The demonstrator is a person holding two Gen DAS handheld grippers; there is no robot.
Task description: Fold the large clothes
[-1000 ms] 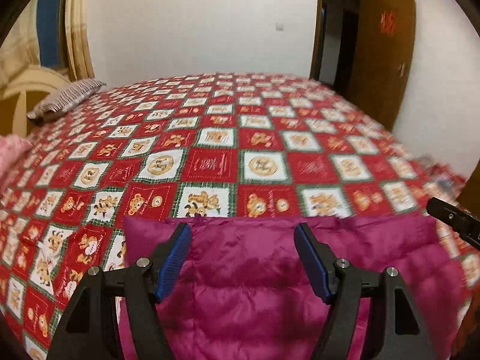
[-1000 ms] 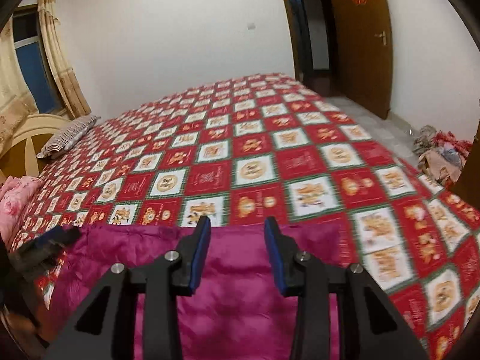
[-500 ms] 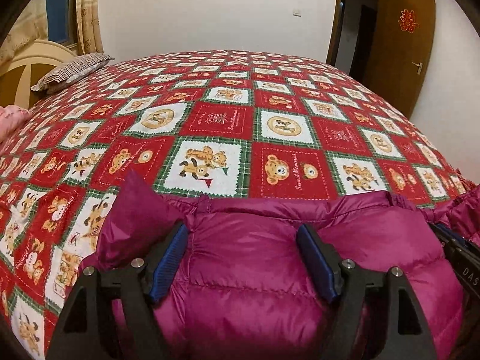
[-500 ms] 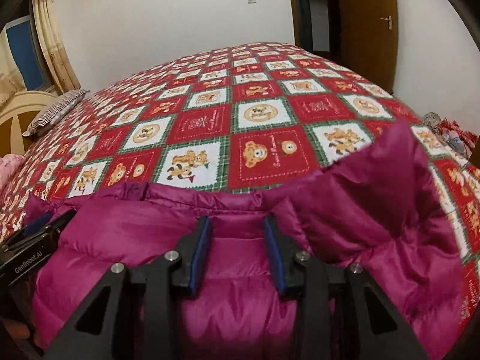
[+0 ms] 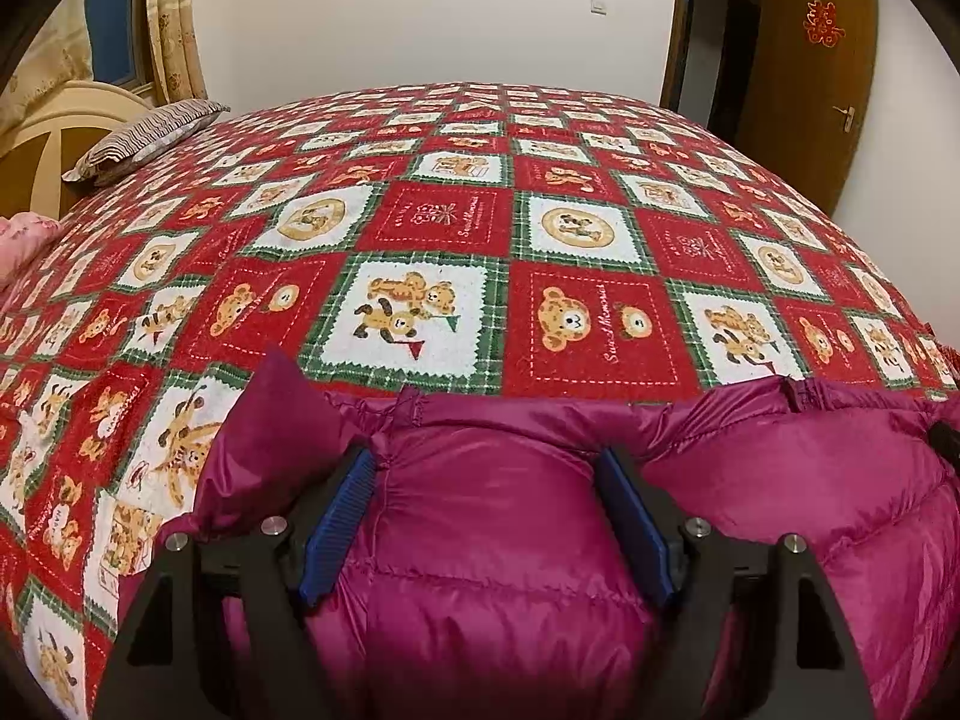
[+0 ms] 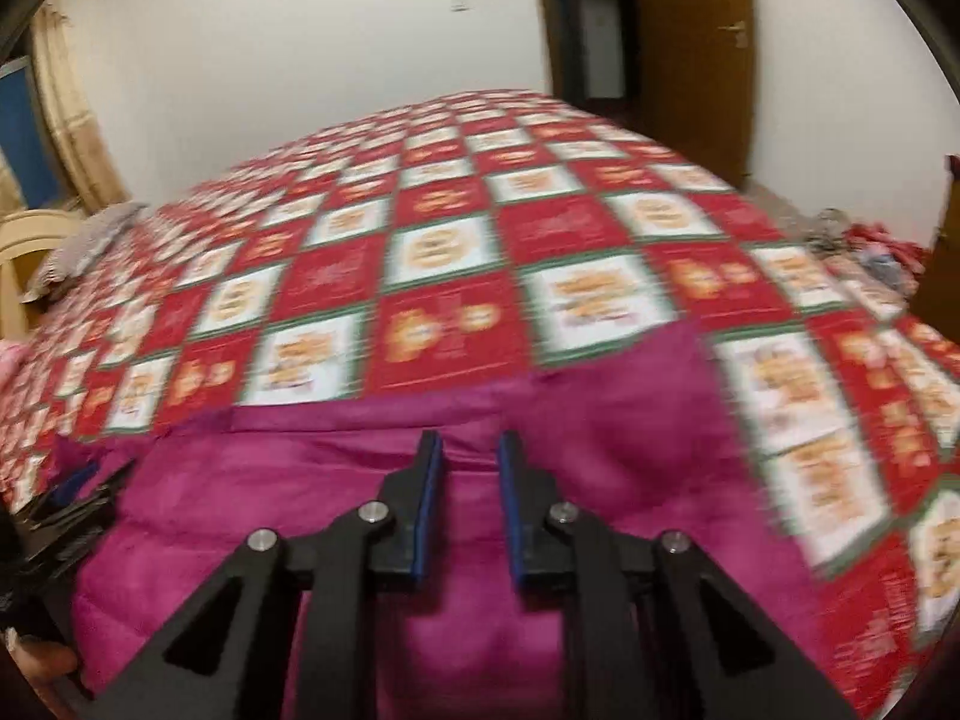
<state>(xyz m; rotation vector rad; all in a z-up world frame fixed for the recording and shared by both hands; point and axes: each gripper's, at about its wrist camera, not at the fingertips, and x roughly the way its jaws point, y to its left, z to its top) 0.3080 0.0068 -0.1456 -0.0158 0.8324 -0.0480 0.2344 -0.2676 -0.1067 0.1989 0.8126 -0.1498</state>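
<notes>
Since the earlier frame: both tools have come down close to the magenta puffer jacket (image 5: 498, 546), which now fills the lower part of each view; its top hem has bunched up near the left tool.
Jacket count: one, lying on the near part of the bed, its top hem toward the far side of the bedspread (image 5: 456, 228).
Tool count: two.
Left tool (image 5: 486, 516): jaws wide, a puffed panel of the jacket bulging between the blue pads (image 5: 339, 525); whether the pads press it cannot be told.
Right tool (image 6: 471, 510): jaws narrow and closing, with jacket fabric under and between them near the hem; a gap shows between the pads, and a firm pinch cannot be made out through the blur.
Bedspread count: one, red, white and green squares with bears.
Pillow count: one striped pillow (image 5: 144, 138) at the far left by the cream headboard (image 5: 42, 138).
Doors: one brown door (image 5: 810, 78), open, on the right.
Left view only: sharp picture, a red paper ornament on the door, a pink cloth (image 5: 24, 240) at the left edge, a raised jacket corner beside the left pad.
Right view only: blurred; a heap of clothes on the floor (image 6: 864, 246) at the right, the left tool at the lower left edge, a fingertip (image 6: 48, 669) at the bottom left.
</notes>
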